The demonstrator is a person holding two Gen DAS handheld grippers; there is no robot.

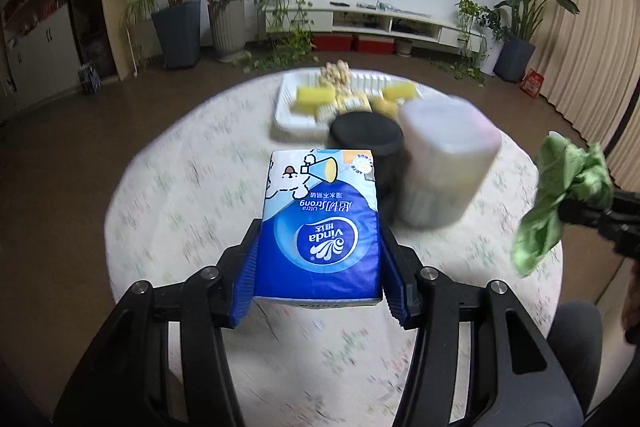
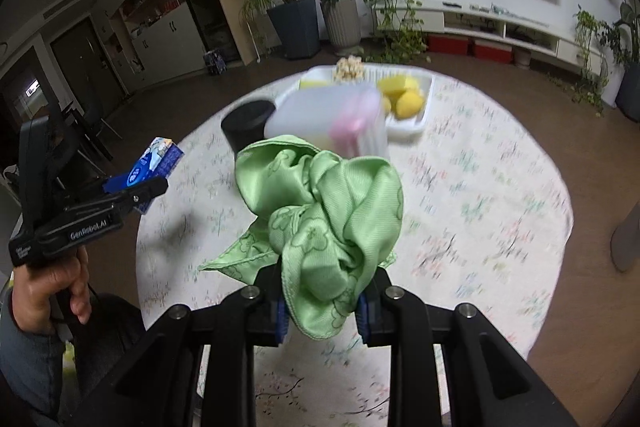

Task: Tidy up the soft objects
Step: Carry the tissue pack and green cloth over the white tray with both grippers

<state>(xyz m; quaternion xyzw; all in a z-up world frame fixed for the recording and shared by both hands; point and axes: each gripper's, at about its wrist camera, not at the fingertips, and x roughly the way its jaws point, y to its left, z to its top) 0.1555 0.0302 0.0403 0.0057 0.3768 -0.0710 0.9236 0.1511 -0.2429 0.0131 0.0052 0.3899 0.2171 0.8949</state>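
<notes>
Now the left tool (image 1: pixel 318 267) is clenched on a blue tissue pack (image 1: pixel 320 223), with its blue pads pressing both long sides of the pack, and the pack is held in the air above the near part of the round worktop (image 1: pixel 192 187). The right tool (image 2: pixel 322 303) is clenched on a crumpled green cloth (image 2: pixel 324 223), which hangs out in folds above and in front of its fingers, also off the worktop. Near the middle of the worktop stand a black round container (image 1: pixel 366 147) and a pale translucent container (image 1: pixel 448 155), just beside each other. At the far edge lies a white tray (image 1: pixel 288 107) with yellow sponges (image 1: pixel 314 98) and other small things in it. A hand (image 2: pixel 52 287) holds the left tool's handle in the right wrist view.
</notes>
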